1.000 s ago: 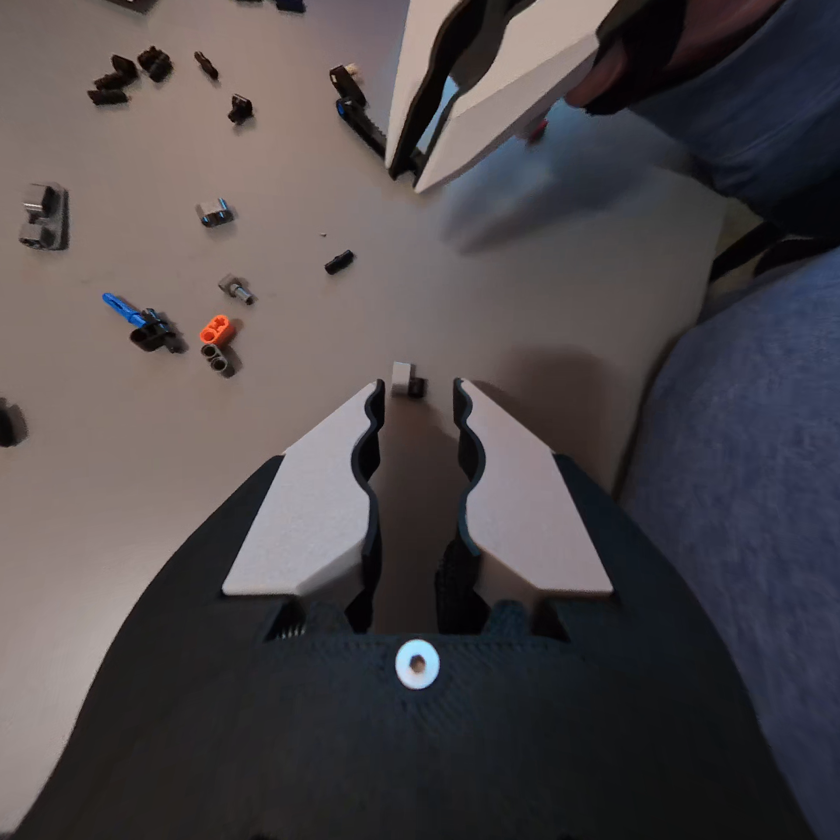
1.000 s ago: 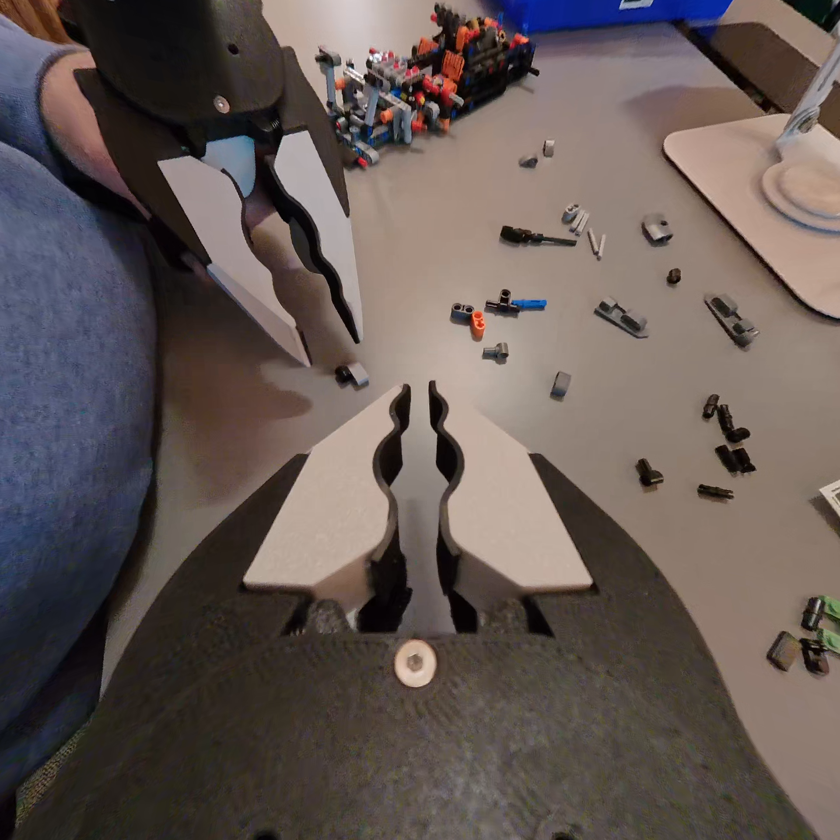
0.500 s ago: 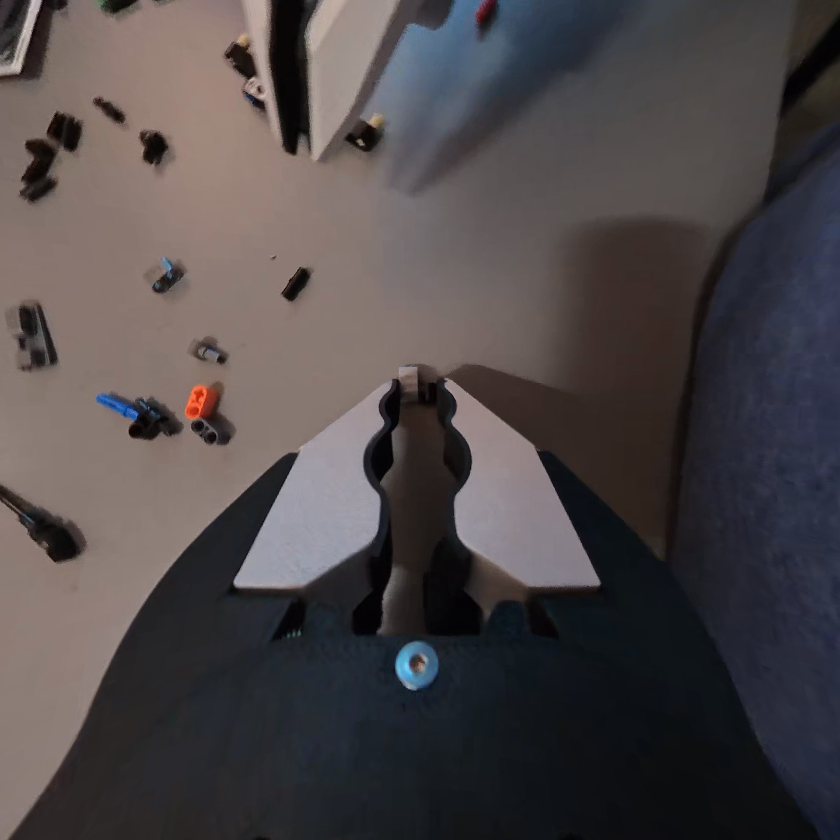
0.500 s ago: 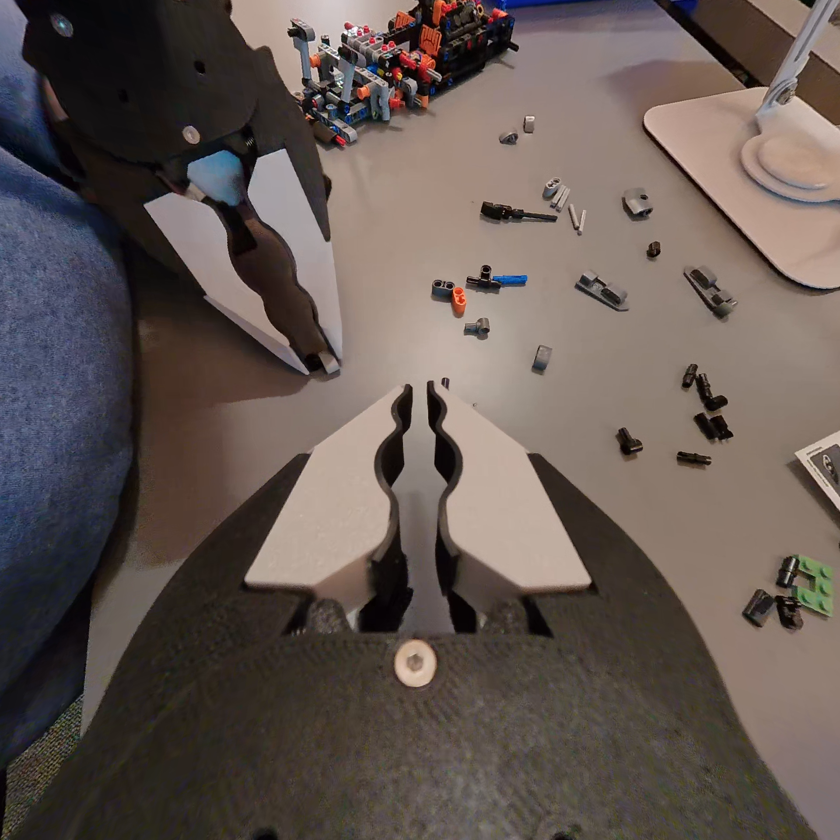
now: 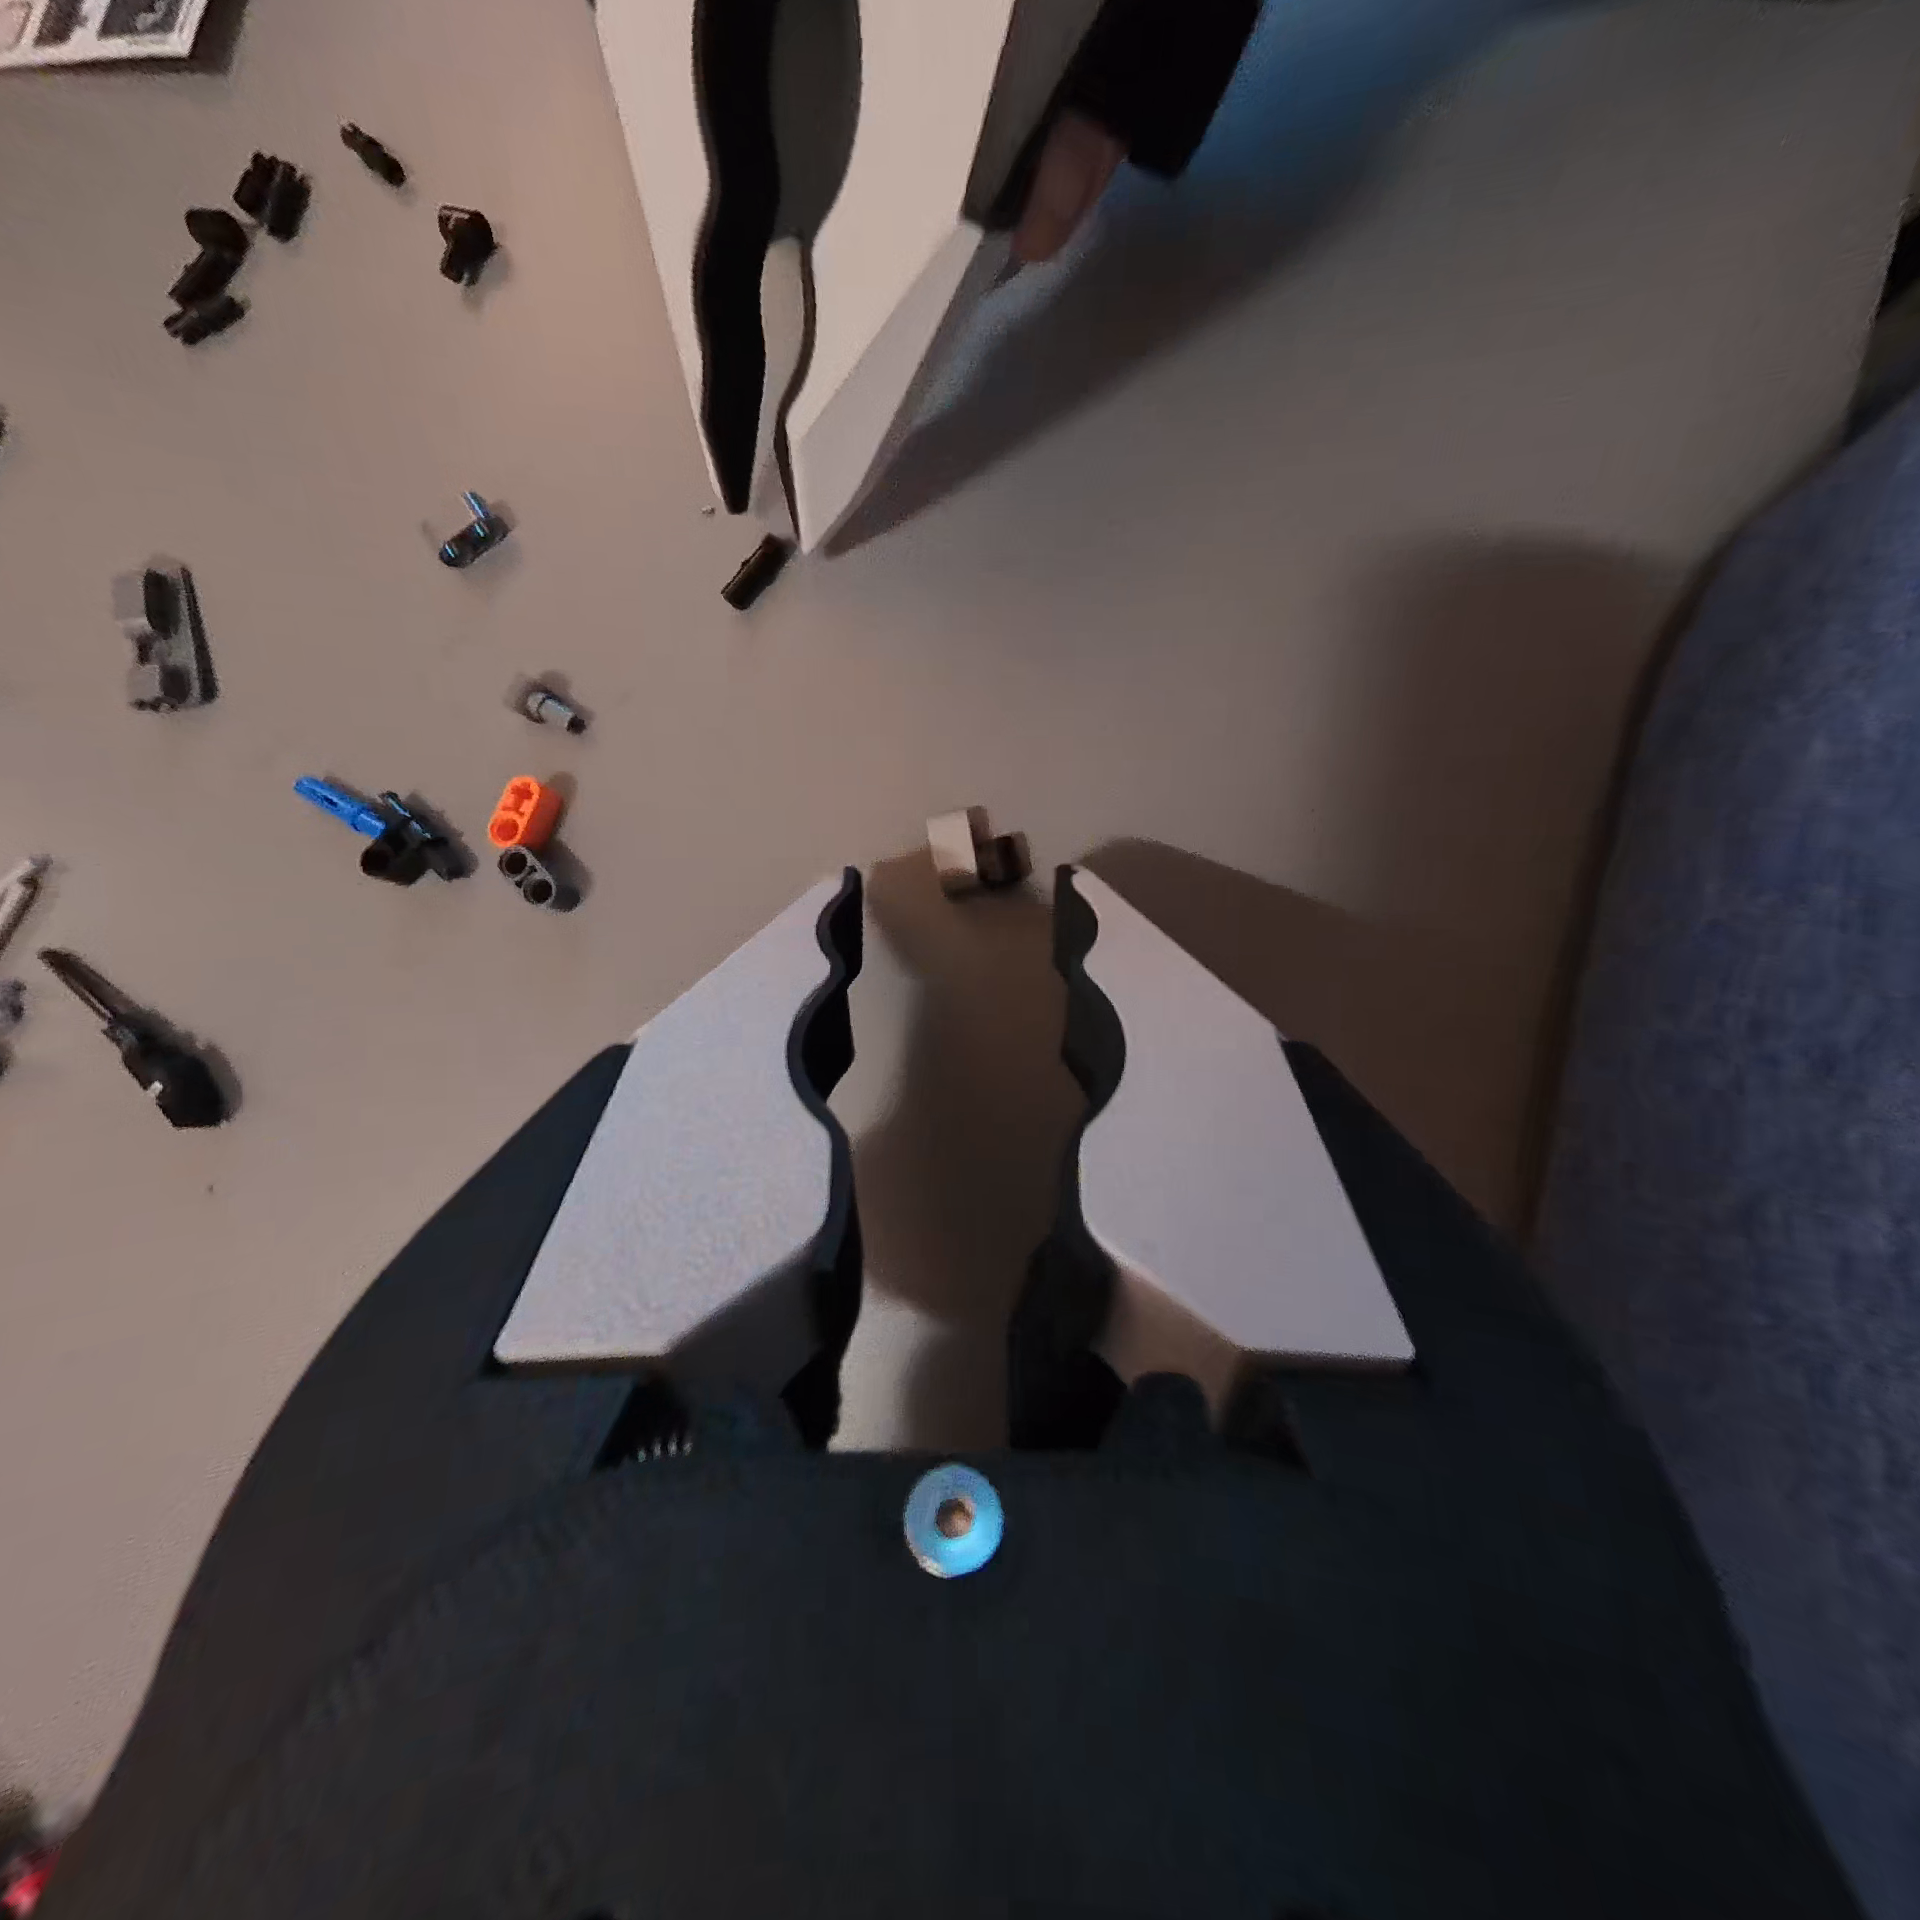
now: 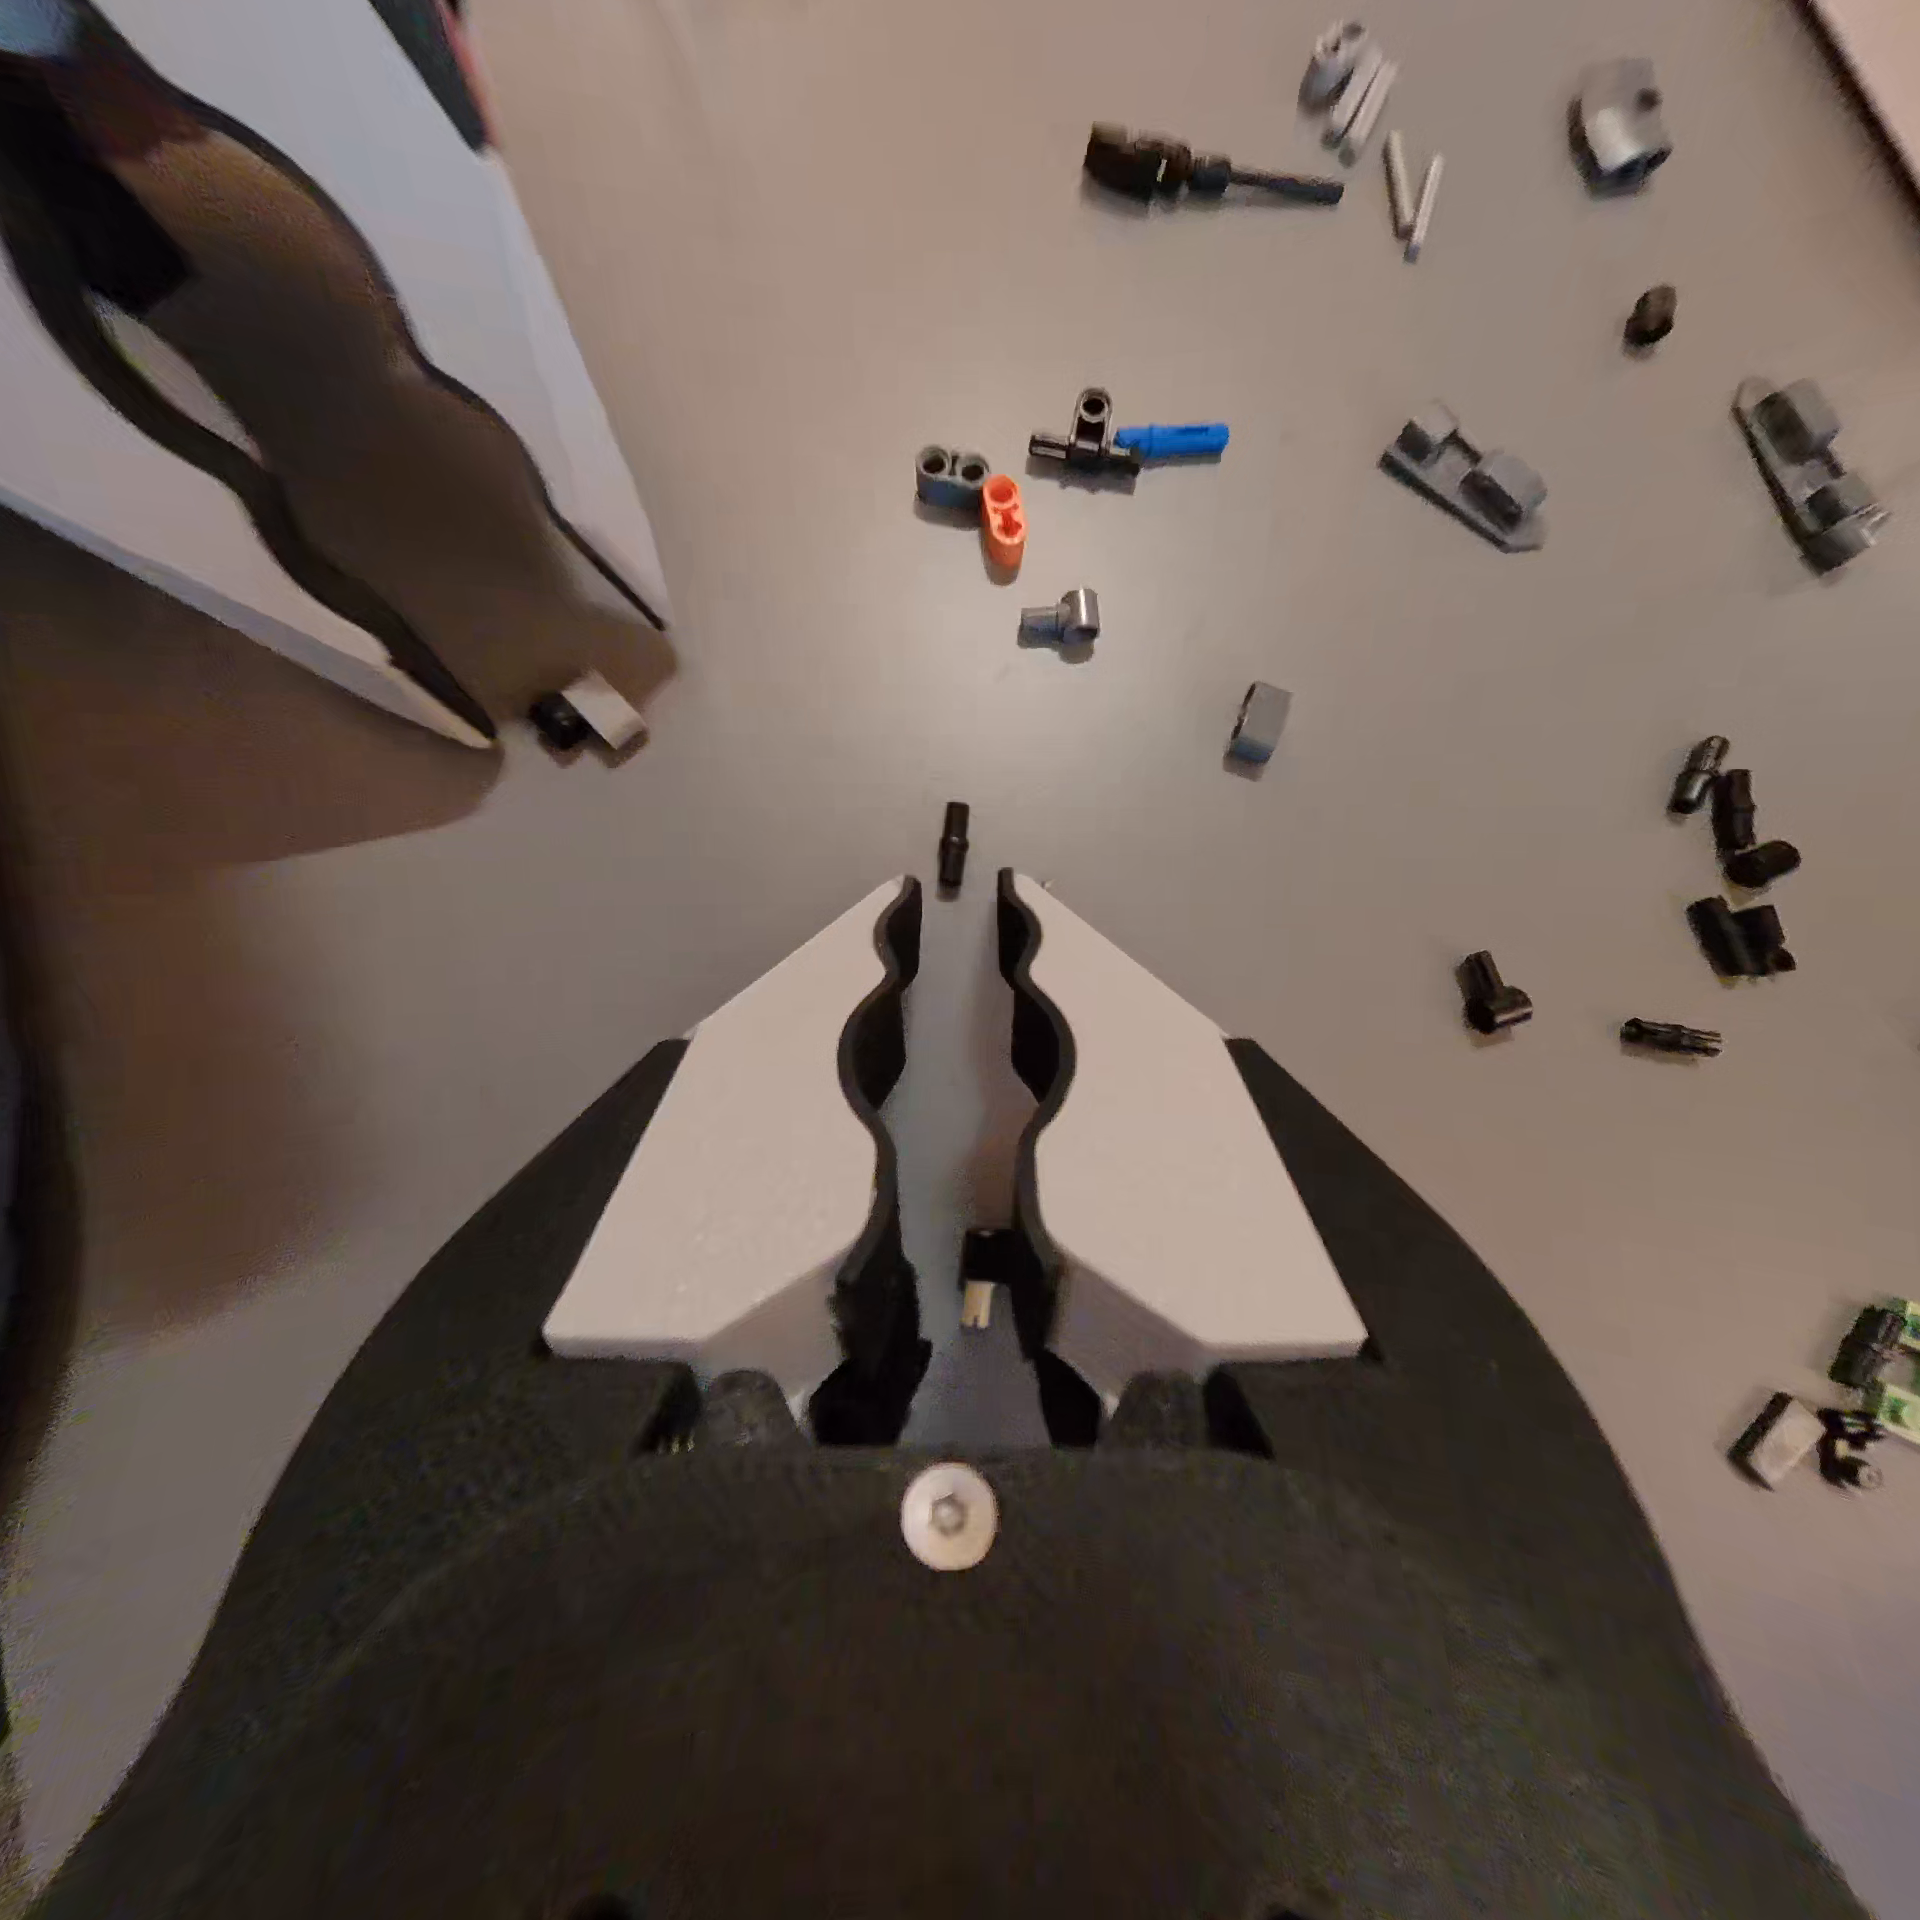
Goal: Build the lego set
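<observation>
My left gripper [image 5: 956,883] is open, low over the grey table [image 5: 1195,675]. A small grey piece with a black pin [image 5: 977,852] lies on the table just beyond its fingertips, not held. It also shows in the right wrist view [image 6: 594,719], beside the left gripper [image 6: 571,675]. My right gripper [image 6: 958,883] is open by a narrow gap and holds nothing. A short black pin [image 6: 953,840] lies just ahead of its tips. In the left wrist view the right gripper [image 5: 764,509] points down next to that pin [image 5: 756,569].
Loose parts lie around: an orange connector [image 6: 1004,520], a blue pin in a black connector [image 6: 1132,442], grey blocks [image 6: 1465,483], several black pins [image 6: 1735,831] and green pieces [image 6: 1881,1351]. A person's blue sleeve [image 5: 1766,1039] borders the table edge. Another pin [image 6: 977,1288] lies under the right gripper. My right fingertips sit around 8 centimetres from my left ones. The orange connector [image 6: 1004,520] is about 7 centimetres from both grippers' fingertips. The left camera catches it too, in the left wrist view [image 5: 521,794].
The left gripper closed around the grey piece half a second ago and has opened again; the piece lies on the table. The right gripper has dropped close to the table, up to the black pin.
</observation>
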### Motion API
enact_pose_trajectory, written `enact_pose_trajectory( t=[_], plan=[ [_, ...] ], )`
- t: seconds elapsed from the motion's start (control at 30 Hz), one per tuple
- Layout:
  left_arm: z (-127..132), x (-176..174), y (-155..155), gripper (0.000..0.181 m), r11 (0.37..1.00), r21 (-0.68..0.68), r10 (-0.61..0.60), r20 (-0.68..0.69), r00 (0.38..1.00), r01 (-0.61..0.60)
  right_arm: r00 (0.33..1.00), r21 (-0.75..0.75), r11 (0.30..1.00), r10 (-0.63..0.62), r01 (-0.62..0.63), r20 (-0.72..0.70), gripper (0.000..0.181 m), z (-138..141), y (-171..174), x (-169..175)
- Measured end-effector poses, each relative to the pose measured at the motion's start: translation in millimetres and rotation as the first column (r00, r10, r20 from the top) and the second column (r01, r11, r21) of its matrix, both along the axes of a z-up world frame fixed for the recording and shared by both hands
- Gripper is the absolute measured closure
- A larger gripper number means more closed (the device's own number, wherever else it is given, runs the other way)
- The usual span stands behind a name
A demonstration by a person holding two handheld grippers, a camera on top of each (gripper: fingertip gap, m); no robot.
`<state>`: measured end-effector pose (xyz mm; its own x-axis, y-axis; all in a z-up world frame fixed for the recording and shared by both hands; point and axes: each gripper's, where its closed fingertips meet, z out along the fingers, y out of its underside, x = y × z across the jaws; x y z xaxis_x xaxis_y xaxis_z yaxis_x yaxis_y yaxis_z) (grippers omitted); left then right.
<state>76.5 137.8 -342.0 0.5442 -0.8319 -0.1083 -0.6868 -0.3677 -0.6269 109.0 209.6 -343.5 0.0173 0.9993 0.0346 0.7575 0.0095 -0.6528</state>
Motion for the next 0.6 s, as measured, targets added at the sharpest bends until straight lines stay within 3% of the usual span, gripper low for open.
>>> enact_pose_trajectory(
  t=[0.3,0.6],
  plan=[
    [-2,-1,-4,0.152,0.997,0.004,0.073,-0.011,0.997,-0.073,1.0,-0.013,1.0,0.015,-0.015,0.021,0.18,-2,0,-6],
    [-3,5,0,0.163,1.0,0.008,-0.022,-0.039,0.999,0.022,0.998,-0.017,0.998,0.065,-0.065,0.006,0.18,-2,-13,-3]
  ],
)
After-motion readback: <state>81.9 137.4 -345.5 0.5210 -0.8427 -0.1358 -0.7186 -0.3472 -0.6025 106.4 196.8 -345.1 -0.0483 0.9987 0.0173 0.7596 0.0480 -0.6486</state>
